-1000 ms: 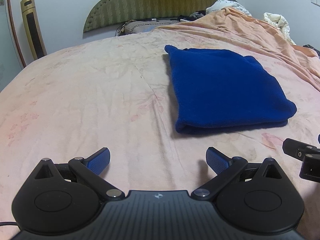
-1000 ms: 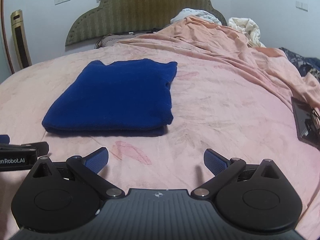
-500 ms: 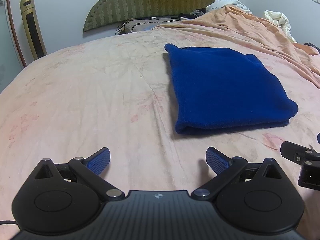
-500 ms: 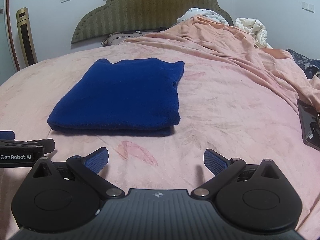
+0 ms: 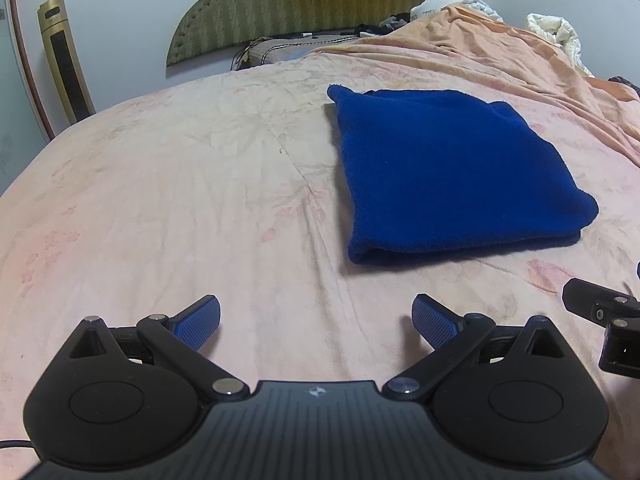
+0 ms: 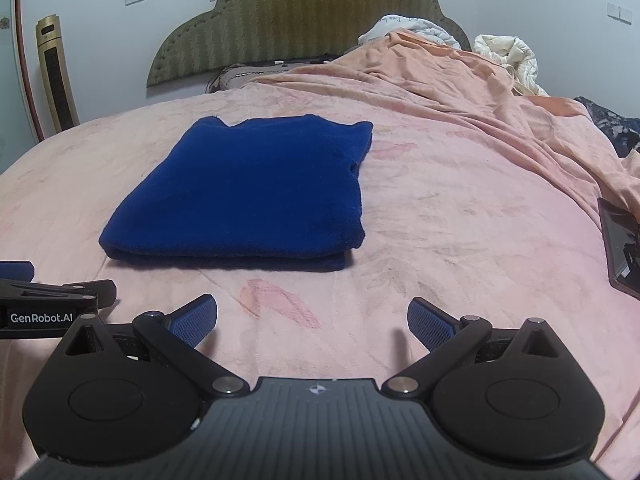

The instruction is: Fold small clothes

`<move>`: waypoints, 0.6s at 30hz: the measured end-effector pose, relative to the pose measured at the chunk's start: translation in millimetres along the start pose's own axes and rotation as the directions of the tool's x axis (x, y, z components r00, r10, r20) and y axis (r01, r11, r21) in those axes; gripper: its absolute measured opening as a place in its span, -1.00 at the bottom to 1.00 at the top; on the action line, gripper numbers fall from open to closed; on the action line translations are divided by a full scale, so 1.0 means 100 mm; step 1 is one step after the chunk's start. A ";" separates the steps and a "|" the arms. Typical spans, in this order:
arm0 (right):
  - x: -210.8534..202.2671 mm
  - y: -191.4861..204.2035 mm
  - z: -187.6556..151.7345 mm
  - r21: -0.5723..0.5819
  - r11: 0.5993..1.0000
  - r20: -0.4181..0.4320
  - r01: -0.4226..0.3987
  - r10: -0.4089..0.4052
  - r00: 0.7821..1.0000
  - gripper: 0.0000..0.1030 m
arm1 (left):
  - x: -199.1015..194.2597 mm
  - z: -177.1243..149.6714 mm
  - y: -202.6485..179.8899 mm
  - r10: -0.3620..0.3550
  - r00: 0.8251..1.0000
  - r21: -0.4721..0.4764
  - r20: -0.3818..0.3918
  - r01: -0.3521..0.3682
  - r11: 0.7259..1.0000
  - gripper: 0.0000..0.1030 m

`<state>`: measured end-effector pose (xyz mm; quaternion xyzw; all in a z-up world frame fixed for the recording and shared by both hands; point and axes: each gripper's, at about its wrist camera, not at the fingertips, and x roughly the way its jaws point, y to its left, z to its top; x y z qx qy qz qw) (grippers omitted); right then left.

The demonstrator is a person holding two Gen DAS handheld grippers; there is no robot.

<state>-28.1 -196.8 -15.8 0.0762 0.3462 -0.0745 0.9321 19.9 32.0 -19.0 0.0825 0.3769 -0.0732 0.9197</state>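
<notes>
— What lies on the bed (image 5: 168, 208)?
— A folded blue cloth (image 5: 452, 176), right of centre, flat on the pink sheet.
— And the left gripper (image 5: 316, 320)?
— Bottom of the frame, fingers spread wide, holding nothing, short of the cloth.

Pink bedsheet (image 5: 160, 200), green headboard (image 6: 300, 20), orange blanket (image 6: 460, 88), gold tower fan (image 5: 66, 68)

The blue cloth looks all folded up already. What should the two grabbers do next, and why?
Probably nothing more to the blue cloth: it lies flat on the bed as a neat layered rectangle. The left gripper and right gripper both have open jaws, empty, short of its near edge. My guess is to draw them back and leave it.
</notes>
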 end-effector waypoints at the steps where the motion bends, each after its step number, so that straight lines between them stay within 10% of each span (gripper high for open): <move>1: 0.00 -0.01 0.00 0.003 1.000 -0.001 0.000 0.000 1.000 0.99 | 0.00 0.00 -0.01 0.001 1.000 0.002 0.000 -0.001 1.000 1.00; 18: -0.01 -0.13 0.02 0.026 0.999 0.011 -0.021 0.020 1.000 0.99 | -0.10 0.08 -0.14 0.014 0.998 0.045 0.067 -0.017 0.999 1.00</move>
